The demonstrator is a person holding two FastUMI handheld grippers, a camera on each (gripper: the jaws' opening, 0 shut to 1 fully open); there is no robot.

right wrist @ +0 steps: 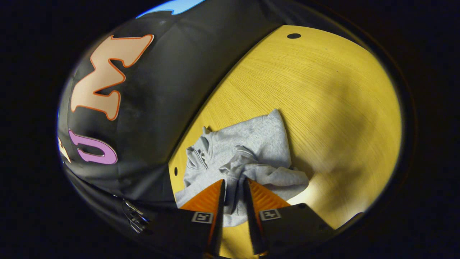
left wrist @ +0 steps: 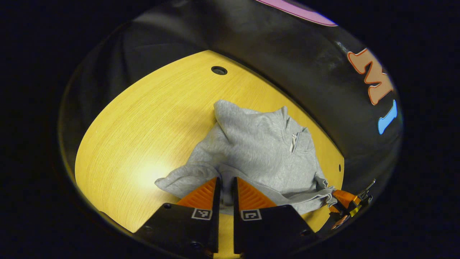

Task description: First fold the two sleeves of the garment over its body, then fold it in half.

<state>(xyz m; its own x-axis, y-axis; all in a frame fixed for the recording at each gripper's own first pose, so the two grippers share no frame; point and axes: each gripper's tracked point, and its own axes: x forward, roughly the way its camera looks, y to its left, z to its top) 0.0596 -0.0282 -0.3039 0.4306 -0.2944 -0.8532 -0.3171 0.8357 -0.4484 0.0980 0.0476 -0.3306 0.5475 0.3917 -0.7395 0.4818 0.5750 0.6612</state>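
Closest in, the left gripper [left wrist: 225,187] has its fingers nearly together, pinching the hem of the grey fleece zip-neck pullover [left wrist: 258,151]. The right gripper [right wrist: 234,190] looks pinched on bunched cloth too. The pullover sits crumpled near the far edge of the round yellow wooden table [left wrist: 151,118], beside the black cloth wall [left wrist: 287,61]. Risk, I'd say: the thin pinches slip, or the sleeves drag out during the halving.

**Soft fleece on glossy wood grain**

The garment [left wrist: 258,151] is a soft, matt heathered knit, like sweatshirt fleece, with a small metal zip pull near its collar. The table [left wrist: 151,118] shows fine, smooth wood grain with a bright sheen at lower left. The wall [left wrist: 287,54] is matt, wrinkled cloth.
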